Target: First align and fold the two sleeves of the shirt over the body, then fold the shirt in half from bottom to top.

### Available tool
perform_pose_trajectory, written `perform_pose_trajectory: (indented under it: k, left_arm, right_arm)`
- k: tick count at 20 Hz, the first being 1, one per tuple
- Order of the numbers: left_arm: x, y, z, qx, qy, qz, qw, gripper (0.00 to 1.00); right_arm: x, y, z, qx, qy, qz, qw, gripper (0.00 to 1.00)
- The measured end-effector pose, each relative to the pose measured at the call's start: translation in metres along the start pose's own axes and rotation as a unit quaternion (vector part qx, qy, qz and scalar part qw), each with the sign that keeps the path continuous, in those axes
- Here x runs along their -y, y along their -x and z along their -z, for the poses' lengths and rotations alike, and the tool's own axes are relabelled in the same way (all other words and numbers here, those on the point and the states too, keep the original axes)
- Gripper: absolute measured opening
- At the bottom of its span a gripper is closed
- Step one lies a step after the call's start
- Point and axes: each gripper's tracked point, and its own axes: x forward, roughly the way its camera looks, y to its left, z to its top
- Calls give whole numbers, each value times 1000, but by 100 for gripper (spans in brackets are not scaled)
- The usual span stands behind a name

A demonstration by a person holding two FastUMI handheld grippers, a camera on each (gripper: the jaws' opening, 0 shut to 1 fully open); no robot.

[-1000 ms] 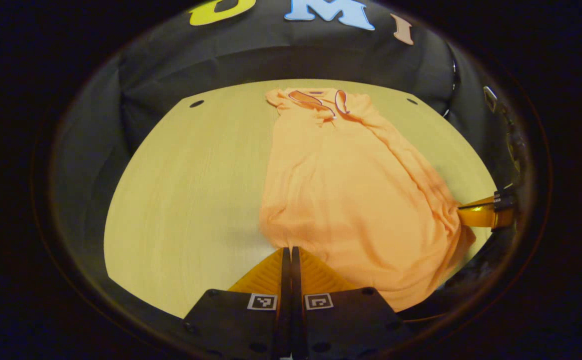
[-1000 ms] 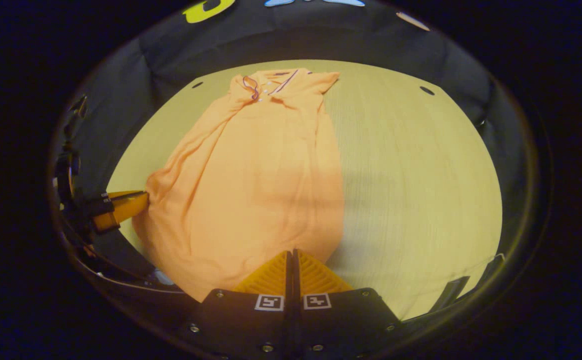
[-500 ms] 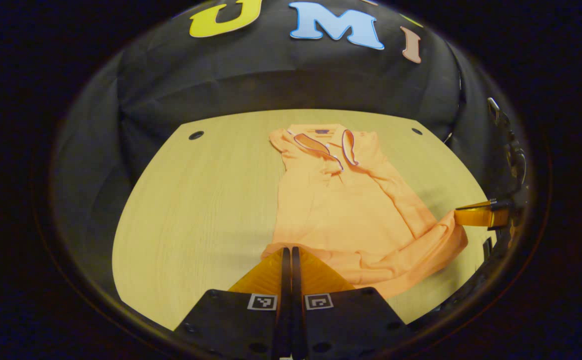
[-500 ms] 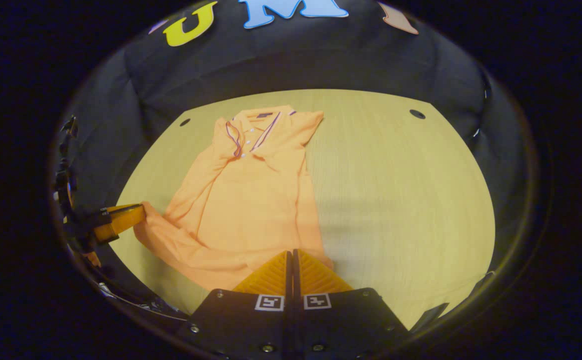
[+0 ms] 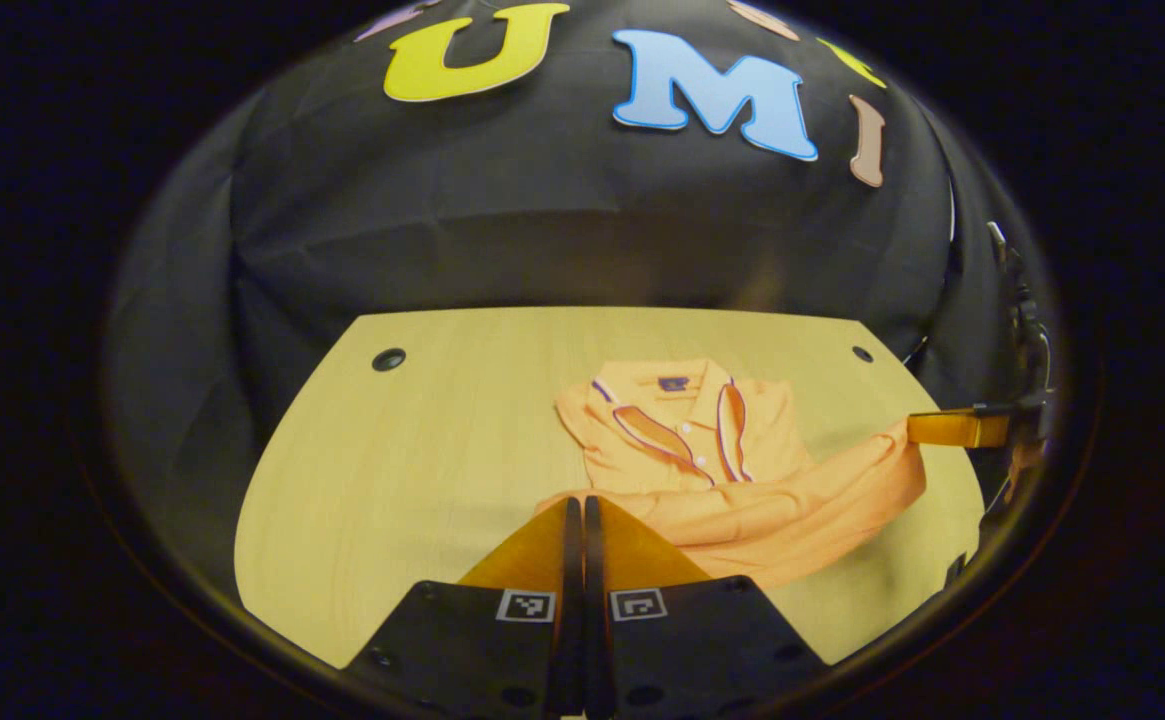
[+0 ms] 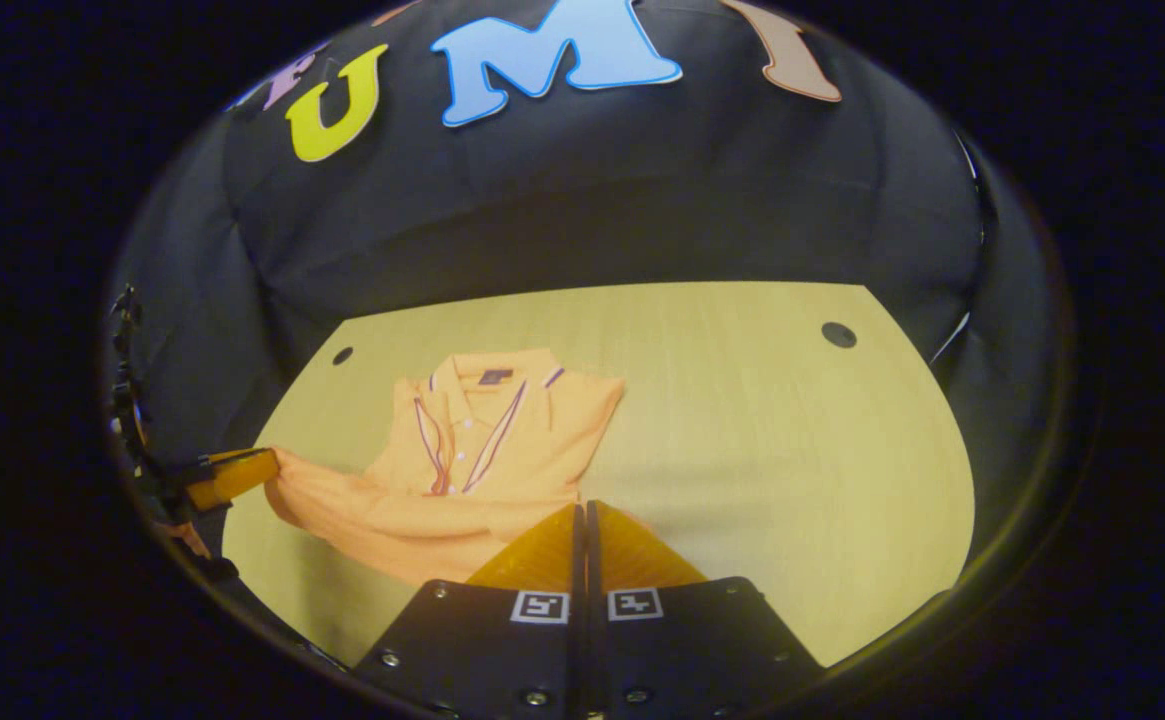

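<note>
While pinched, hem (image 5: 792, 500) now nears collar (image 5: 677, 420).

Orange shirt (image 5: 742, 500), purple-and-white-trimmed collar (image 5: 677, 420); pale yellow wood-grain table (image 5: 422, 450).

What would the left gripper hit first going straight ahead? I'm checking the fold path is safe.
Probably the shirt itself: the left gripper already pinches its hem, with the collar just beyond; depth past that is unclear.

Dim booth with warm light from above falling on the pale desk (image 5: 422, 450), brightest at its centre. Fisheye bending curves the desk's edges. Soft shadow sits under the orange shirt (image 6: 462, 470). Edges slightly blurred, no glare
</note>
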Motion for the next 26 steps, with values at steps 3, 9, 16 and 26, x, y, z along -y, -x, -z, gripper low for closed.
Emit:
perform_pose_trajectory:
  k: [3,9,16,26]
  left_arm:
    - [-3,-35,-41,24,6,5,1000,6]
    - [-11,-114,-98,63,11,11,998,6]
    - [-20,-199,-121,97,5,18,995,6]
    - [-35,-266,-81,72,18,8,997,7]
  right_arm:
    - [7,-27,-36,23,-12,-2,1000,0]
    - [24,-87,-101,68,-40,-6,997,0]
    - [43,-162,-127,99,-60,-9,993,0]
    - [55,-229,-97,67,-58,4,996,0]
